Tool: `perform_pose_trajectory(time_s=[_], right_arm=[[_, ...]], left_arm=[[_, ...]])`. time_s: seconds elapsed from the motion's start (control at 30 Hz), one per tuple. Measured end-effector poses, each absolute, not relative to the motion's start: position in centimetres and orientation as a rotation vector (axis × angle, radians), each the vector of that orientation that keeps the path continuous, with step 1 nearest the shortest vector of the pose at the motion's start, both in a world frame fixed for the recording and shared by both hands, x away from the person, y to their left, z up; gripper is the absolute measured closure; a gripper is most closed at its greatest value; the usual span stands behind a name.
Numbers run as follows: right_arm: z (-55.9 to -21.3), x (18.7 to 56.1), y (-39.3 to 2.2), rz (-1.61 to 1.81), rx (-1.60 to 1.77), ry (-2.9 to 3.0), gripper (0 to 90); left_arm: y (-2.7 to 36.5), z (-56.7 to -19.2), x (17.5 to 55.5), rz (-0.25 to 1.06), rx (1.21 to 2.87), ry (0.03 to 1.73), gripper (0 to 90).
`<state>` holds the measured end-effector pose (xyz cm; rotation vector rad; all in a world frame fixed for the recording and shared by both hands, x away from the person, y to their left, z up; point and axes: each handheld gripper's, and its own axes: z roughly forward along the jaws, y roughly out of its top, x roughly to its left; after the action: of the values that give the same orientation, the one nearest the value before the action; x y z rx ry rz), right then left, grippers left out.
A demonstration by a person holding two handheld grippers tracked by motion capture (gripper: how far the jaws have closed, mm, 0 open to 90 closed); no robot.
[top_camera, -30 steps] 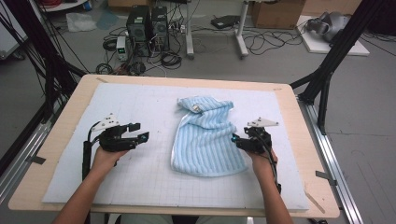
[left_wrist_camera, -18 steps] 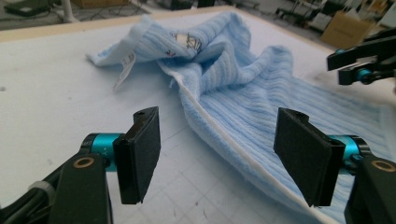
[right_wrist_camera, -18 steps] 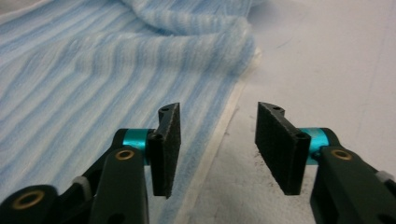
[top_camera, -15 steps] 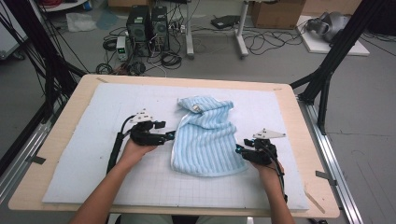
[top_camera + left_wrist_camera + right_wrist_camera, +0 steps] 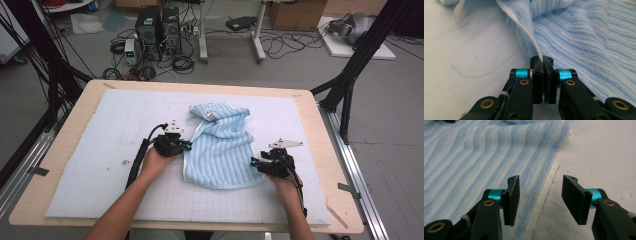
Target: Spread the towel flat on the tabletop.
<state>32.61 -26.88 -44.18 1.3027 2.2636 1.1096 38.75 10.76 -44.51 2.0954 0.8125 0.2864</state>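
A light blue striped towel (image 5: 222,145) lies rumpled on the white mat, its far end bunched up. My left gripper (image 5: 186,146) sits at the towel's left edge, shut on its white hem (image 5: 539,53); the ribbed cloth (image 5: 584,37) spreads beyond the jaws. My right gripper (image 5: 255,162) rests at the towel's near right corner. Its jaws have just been opening and stand open (image 5: 540,195), straddling the towel's pale edge (image 5: 550,185) without pressing on it. The striped cloth (image 5: 474,162) lies to their left and bare mat to their right.
The white gridded mat (image 5: 115,130) covers a wooden table (image 5: 75,105). Black frame struts (image 5: 350,75) rise at both sides. Computer cases (image 5: 160,25) and tangled cables lie on the floor beyond the far edge.
My left hand has travelled right across the mat to the towel's left edge, and its jaws have shut on the hem. The right gripper has stayed at the near right corner.
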Motion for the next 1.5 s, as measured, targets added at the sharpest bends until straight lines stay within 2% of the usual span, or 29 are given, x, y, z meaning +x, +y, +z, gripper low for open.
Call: perform_pose_trajectory(time_s=[0.1, 0.2, 0.5, 0.67, 0.7, 0.73, 0.8, 0.83, 1.0, 1.07, 1.13, 1.2, 1.27, 1.3, 1.37, 1.5], right_arm=[[-44.3, 32.7, -26.6, 1.118, 1.377, 2.274, 40.5], [-44.2, 32.6, -26.1, 1.133, 1.368, 2.292, 39.1], [-44.1, 32.4, -23.7, 1.163, 1.259, 2.355, 38.5], [-43.7, 32.4, -23.0, 1.257, 1.25, 2.327, 38.5], [-43.6, 32.5, -22.8, 1.276, 1.257, 2.318, 38.7], [-43.5, 32.6, -22.6, 1.283, 1.256, 2.301, 39.2], [-43.2, 32.8, -22.3, 1.312, 1.253, 2.254, 41.5], [-43.0, 33.0, -22.1, 1.328, 1.255, 2.233, 42.6], [-42.5, 35.1, -21.0, 1.351, 1.255, 2.186, 47.8], [-42.8, 36.2, -19.9, 1.336, 1.27, 2.208, 46.8], [-43.4, 37.8, -18.4, 1.293, 1.303, 2.258, 40.5], [-43.8, 38.8, -17.2, 1.253, 1.304, 2.298, 41.3], [-44.1, 39.8, -15.8, 1.185, 1.278, 2.367, 50.8], [-44.3, 40.4, -15.2, 1.155, 1.255, 2.407, 62.6], [-44.2, 41.2, -14.8, 1.127, 1.203, 2.451, 77.4], [-43.3, 41.9, -14.9, 1.102, 1.164, 2.397, 82.6]], left_arm=[[12.8, -44.0, 37.9, 0.273, 2.04, 0.826, 87.2], [14.9, -43.7, 37.0, 0.273, 1.996, 0.839, 87.2], [20.2, -43.3, 34.5, 0.291, 1.899, 0.846, 87.2], [21.5, -44.0, 34.1, 0.27, 1.881, 0.853, 86.3], [21.5, -44.0, 34.2, 0.273, 1.869, 0.855, 84.7], [21.6, -44.0, 34.2, 0.28, 1.847, 0.869, 78.4], [21.8, -44.0, 34.4, 0.3, 1.794, 0.919, 53.6], [22.0, -44.0, 34.5, 0.296, 1.788, 0.92, 47.8], [22.3, -43.9, 34.5, 0.303, 1.755, 0.924, 41.5], [22.2, -44.0, 34.5, 0.301, 1.756, 0.923, 41.0], [22.2, -44.0, 34.5, 0.298, 1.759, 0.918, 40.7], [22.1, -44.0, 34.5, 0.293, 1.76, 0.911, 40.5], [22.1, -44.0, 34.5, 0.291, 1.757, 0.912, 40.4], [22.1, -44.0, 34.5, 0.293, 1.758, 0.91, 40.3], [22.2, -44.0, 34.5, 0.291, 1.756, 0.907, 40.3], [22.3, -44.0, 34.6, 0.295, 1.744, 0.911, 40.2]])
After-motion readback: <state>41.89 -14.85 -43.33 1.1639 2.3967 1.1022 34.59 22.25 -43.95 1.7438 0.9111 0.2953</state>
